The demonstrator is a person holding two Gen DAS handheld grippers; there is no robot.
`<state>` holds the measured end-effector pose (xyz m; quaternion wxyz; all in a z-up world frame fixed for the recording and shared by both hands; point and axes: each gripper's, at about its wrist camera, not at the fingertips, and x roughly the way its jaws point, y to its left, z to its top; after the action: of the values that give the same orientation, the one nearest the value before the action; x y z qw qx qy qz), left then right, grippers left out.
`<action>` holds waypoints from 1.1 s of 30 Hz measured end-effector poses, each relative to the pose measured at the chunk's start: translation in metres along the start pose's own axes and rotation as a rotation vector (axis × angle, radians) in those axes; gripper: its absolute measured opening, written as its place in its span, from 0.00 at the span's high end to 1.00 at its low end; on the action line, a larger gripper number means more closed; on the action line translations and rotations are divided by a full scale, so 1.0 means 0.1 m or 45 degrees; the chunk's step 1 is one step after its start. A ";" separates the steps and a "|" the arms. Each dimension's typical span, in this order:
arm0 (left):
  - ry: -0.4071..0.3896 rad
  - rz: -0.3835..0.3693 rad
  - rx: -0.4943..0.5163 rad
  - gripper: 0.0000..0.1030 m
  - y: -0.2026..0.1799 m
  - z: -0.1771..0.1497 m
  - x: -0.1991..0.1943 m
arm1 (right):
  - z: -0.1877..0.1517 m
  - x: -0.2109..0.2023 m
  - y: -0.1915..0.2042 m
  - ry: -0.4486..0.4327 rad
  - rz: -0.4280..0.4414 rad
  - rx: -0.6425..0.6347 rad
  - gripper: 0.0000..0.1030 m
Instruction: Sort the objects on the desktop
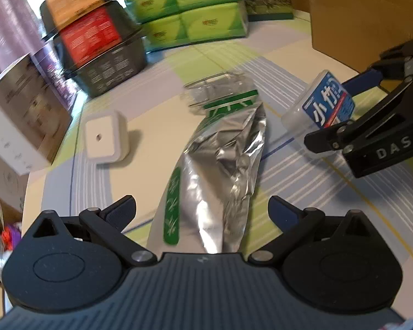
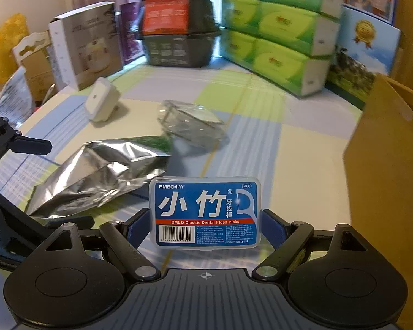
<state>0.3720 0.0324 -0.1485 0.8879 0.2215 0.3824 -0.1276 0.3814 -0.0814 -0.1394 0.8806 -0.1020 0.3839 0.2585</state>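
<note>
Floss-pick box [image 2: 205, 213], a clear plastic case with a blue label, sits low and centre in the right wrist view, clamped at its two sides between the blue pads of the right tongs [image 2: 205, 227] and lifted clear of the desk [image 2: 303, 143]. In the left wrist view the same box [image 1: 320, 103] appears at the right edge of the frame, tilted, with the right tongs [image 1: 341, 110] reaching in from the right around it. Left tongs [image 1: 202, 209] stand wide apart at the bottom of that view, empty, poised over the near end of a crumpled silver foil pouch [image 1: 220, 165] with green print that lies lengthwise up the middle of the frame. Just beyond the pouch's far end rests a clear plastic container [image 1: 217, 90], blurred, touching or overlapping the pouch; which one I cannot tell. To the left of the pouch, apart from it, is a small white square box [image 1: 103, 137] with a dark dot on its face. The desk carries a cloth of pale green, lilac and cream squares with stripes. Along the back, stacked black trays [image 1: 96, 44] with red and orange labels fill the upper left, green tissue packs [image 1: 195, 8] the upper centre, and a brown cardboard box [image 1: 352, 19] the upper right. A grey-and-white carton [image 1: 22, 112] stands at the left edge.
</note>
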 end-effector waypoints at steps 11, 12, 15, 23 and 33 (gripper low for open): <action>0.060 -0.083 -0.035 0.27 0.04 0.23 0.33 | 0.00 0.04 -0.07 -0.005 0.001 0.033 0.20; 0.067 -0.094 -0.032 0.28 0.04 0.25 0.35 | 0.01 0.05 -0.06 -0.006 0.001 0.030 0.20; 0.092 -0.124 -0.027 0.29 0.05 0.30 0.39 | 0.00 0.05 -0.04 -0.006 0.007 0.023 0.20; 0.169 -0.162 -0.133 0.51 0.12 0.29 0.32 | -0.02 0.03 0.03 -0.003 0.025 0.010 0.20; 0.230 -0.252 -0.310 0.56 0.03 0.00 -0.12 | -0.10 -0.29 0.09 -0.008 0.025 0.045 0.20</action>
<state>0.3651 0.0358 -0.1382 0.8533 0.0842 0.4933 -0.1465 0.3533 -0.0884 -0.1252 0.8808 -0.0819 0.3867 0.2608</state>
